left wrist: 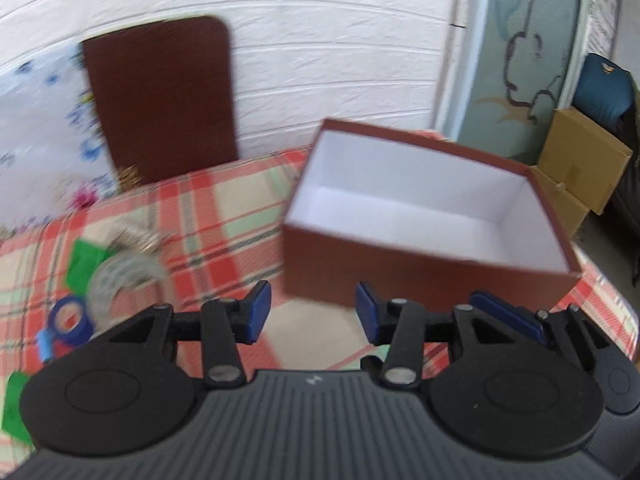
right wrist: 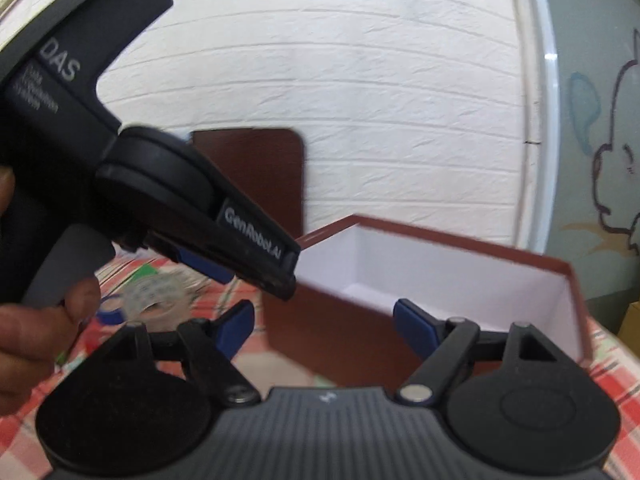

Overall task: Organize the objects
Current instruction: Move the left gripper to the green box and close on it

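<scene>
Our left tool (left wrist: 314, 312) stood released, its blue pads parted with nothing between them, and our right tool (right wrist: 324, 320) was likewise spread wide and grasped nothing. Just ahead of both lay the brown box (left wrist: 424, 216), lid off, its white inside bare as far as we could see. In the left wrist view it sat just beyond the fingertips and a little to the right; in the right wrist view its near wall filled the gap between the two pads, though we could not tell whether the pads touched it. There the left tool (right wrist: 256, 276) reached in from the upper left, its tip near the box's left corner, with fingers of our hand (right wrist: 36, 328) around its handle.

To the left of the box, on the red, green and cream plaid cloth (left wrist: 208, 216) that covered the bench, we saw a clear tape roll (left wrist: 124, 280), a blue tape roll (left wrist: 70, 322) nearer to us, a metallic ring-shaped thing (left wrist: 134, 238) behind them that was too blurred to name, and green pieces (left wrist: 86, 260) beside them. A dark brown board (left wrist: 160, 100) leaned against the white brick-pattern wall (left wrist: 320, 40) behind the bench. Off the bench's right end stood an open cardboard carton (left wrist: 580, 160).
</scene>
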`<action>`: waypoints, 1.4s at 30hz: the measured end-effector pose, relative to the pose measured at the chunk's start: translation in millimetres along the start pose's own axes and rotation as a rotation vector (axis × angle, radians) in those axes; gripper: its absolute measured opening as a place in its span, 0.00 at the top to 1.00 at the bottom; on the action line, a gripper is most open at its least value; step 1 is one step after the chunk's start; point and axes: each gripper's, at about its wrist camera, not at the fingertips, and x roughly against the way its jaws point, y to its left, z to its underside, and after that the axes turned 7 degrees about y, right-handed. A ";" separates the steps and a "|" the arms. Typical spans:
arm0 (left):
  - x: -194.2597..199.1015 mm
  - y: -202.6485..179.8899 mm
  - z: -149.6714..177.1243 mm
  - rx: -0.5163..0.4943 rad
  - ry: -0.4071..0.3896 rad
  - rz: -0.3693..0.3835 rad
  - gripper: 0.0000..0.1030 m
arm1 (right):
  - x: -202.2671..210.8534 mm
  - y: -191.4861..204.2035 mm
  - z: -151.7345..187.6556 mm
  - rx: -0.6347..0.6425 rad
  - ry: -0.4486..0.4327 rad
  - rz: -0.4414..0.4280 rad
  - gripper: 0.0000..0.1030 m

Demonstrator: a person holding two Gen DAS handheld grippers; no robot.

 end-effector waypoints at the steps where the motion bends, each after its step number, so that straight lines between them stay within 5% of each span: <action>1: 3.0 9.4 7.7 0.012 0.007 -0.022 0.52 | 1.9 18.5 7.6 0.006 0.020 -0.017 0.23; 8: 17.9 75.3 55.2 0.103 0.054 -0.152 0.47 | -4.2 96.0 41.0 0.015 0.191 -0.177 0.23; 20: 44.1 172.0 120.3 0.266 0.100 -0.260 0.47 | -12.6 200.1 57.3 0.217 0.300 -0.299 0.23; 33: 52.1 258.4 156.2 0.467 0.128 -0.198 0.47 | -30.5 261.2 71.9 0.347 0.348 -0.367 0.23; 42: 39.1 270.0 126.6 0.394 0.083 -0.145 0.47 | -72.5 286.0 56.0 0.349 0.356 -0.431 0.24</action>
